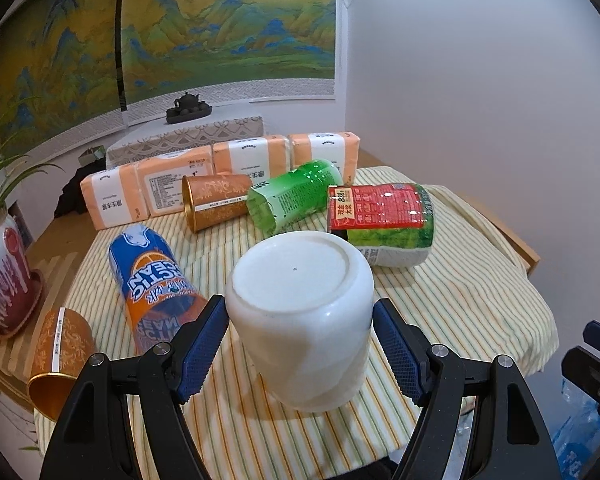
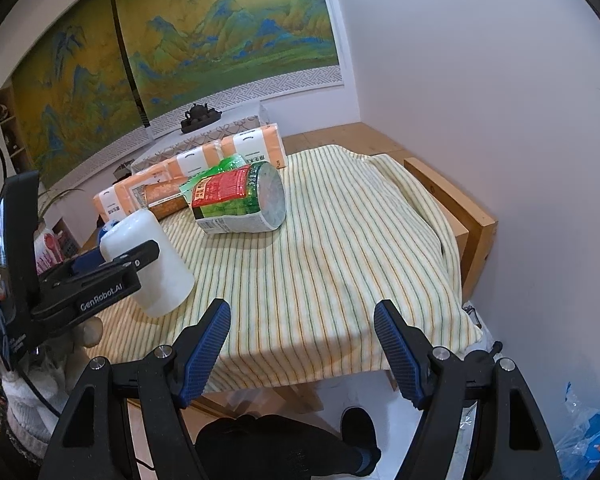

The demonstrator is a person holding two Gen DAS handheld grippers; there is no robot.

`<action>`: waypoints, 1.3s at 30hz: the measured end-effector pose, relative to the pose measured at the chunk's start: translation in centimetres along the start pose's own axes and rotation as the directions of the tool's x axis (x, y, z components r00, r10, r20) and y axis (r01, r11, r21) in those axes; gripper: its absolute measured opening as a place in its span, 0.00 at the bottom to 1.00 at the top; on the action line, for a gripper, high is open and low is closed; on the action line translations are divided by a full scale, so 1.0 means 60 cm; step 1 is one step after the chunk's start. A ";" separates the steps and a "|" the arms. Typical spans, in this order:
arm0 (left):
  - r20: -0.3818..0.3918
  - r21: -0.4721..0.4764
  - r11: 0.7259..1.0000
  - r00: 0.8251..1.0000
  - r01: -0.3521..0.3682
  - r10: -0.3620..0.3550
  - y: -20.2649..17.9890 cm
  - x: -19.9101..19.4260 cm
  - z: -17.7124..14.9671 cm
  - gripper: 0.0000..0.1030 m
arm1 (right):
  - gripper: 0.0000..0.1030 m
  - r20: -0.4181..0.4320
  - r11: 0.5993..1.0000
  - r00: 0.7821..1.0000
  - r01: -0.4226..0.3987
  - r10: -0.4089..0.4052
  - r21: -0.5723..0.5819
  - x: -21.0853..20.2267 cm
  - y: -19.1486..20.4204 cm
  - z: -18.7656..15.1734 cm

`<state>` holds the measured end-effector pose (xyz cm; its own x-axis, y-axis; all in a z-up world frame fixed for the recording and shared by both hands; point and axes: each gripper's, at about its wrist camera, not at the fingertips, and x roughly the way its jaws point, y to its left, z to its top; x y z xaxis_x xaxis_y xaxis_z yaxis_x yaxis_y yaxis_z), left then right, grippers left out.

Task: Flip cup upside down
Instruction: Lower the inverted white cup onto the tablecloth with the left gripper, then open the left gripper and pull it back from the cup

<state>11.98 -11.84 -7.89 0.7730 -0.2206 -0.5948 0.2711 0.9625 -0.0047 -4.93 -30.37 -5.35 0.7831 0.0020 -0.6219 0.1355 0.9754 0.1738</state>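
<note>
A white cup (image 1: 300,316) stands upside down on the striped cloth (image 1: 460,300), base up and leaning a little. My left gripper (image 1: 300,344) is open, its blue pads on either side of the cup with a small gap on each side. In the right wrist view the same cup (image 2: 156,264) is at the left with the left gripper (image 2: 116,264) around it. My right gripper (image 2: 302,344) is open and empty, held off the table's near edge.
Lying on the cloth: a blue-orange bottle (image 1: 152,280), a gold tin (image 1: 216,202), a green bottle (image 1: 292,196), a red-green container (image 1: 384,224). Another gold tin (image 1: 60,356) lies front left. Tissue packs (image 1: 220,172) line the back. A potted plant (image 1: 4,276) stands left.
</note>
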 end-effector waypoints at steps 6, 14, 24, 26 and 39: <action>-0.004 0.010 1.000 1.000 0.018 -0.018 -0.006 -0.006 -0.010 0.75 | 0.69 -0.002 1.000 1.000 -0.010 0.010 -0.009 -0.001 0.008 -0.006; 0.013 0.018 0.999 0.999 0.030 -0.031 -0.010 -0.020 -0.009 0.86 | 0.69 0.007 1.000 1.000 -0.015 0.015 -0.019 -0.007 0.012 -0.006; 0.059 -0.044 0.999 0.998 0.024 -0.021 0.026 -0.072 -0.010 0.92 | 0.75 0.053 0.996 0.998 -0.033 0.038 -0.085 -0.029 0.044 -0.005; 0.077 -0.061 0.998 0.997 0.019 -0.014 0.039 -0.093 -0.011 0.92 | 0.76 0.082 0.994 0.996 -0.035 0.043 -0.101 -0.039 0.054 -0.003; 0.155 -0.156 0.985 0.983 -0.076 0.100 0.113 -0.245 -0.041 0.96 | 0.83 0.182 0.982 0.976 -0.092 0.122 -0.164 -0.088 0.123 0.008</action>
<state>1.08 -1.68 -1.15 0.8758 -0.1449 -0.4604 0.1188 0.9892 -0.0852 -7.78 -23.29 -0.43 0.8910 0.0809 -0.4468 -0.0387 0.9939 0.1029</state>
